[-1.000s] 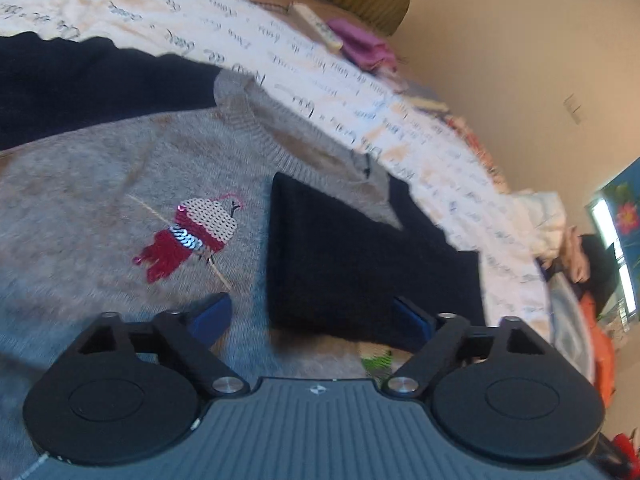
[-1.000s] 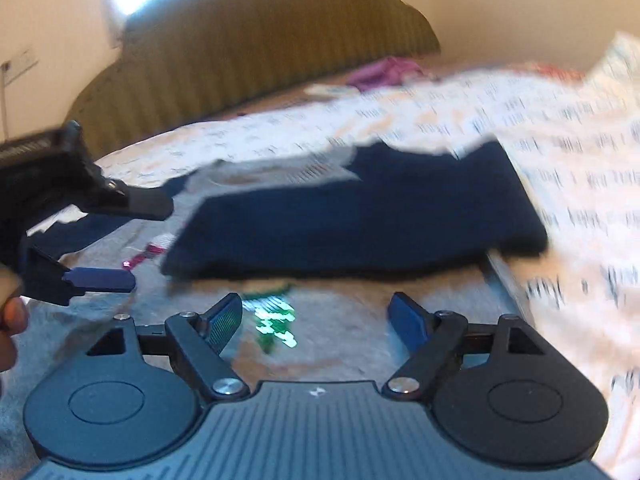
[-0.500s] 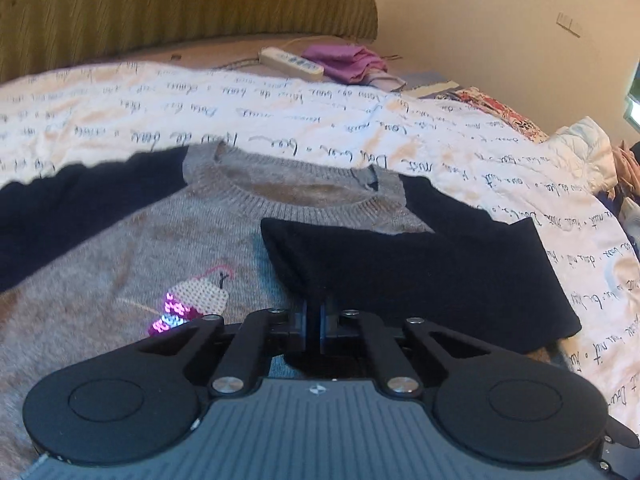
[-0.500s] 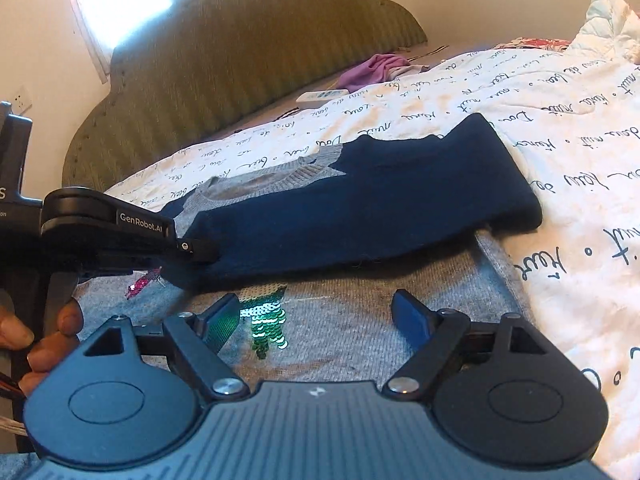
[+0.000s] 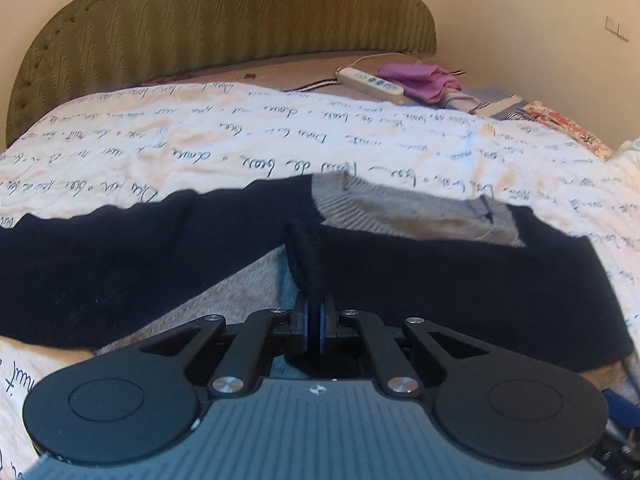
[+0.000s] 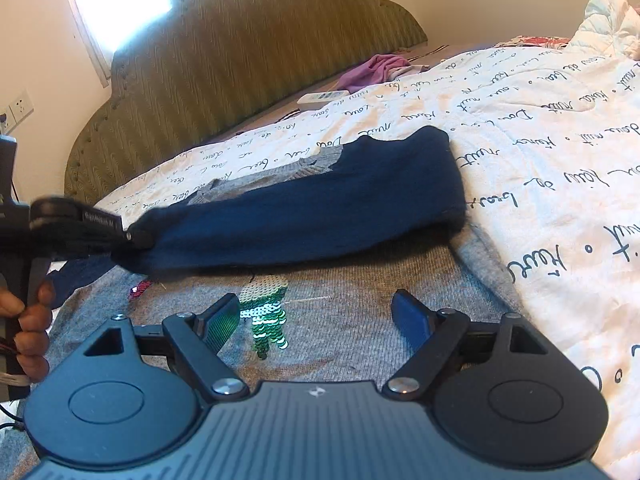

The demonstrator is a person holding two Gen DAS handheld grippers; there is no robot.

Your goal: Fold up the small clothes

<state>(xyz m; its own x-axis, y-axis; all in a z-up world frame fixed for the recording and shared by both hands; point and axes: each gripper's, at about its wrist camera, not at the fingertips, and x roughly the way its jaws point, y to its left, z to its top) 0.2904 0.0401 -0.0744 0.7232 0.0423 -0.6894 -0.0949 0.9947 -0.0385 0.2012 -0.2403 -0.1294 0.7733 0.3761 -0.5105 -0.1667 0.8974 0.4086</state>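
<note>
Script-printed bedspread (image 5: 240, 136) carries the grey sweater (image 6: 360, 280); left claw (image 5: 314, 320) pinches its navy sleeve (image 5: 460, 280) cuff to adjust the fold, while right claw (image 6: 316, 320) hovers wide, empty.

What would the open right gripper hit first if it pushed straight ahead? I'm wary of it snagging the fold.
Probably the grey sweater front, near the sequin patch lying between the right gripper fingers. The folded navy sleeve lies further on, though depth is hard to judge.
</note>
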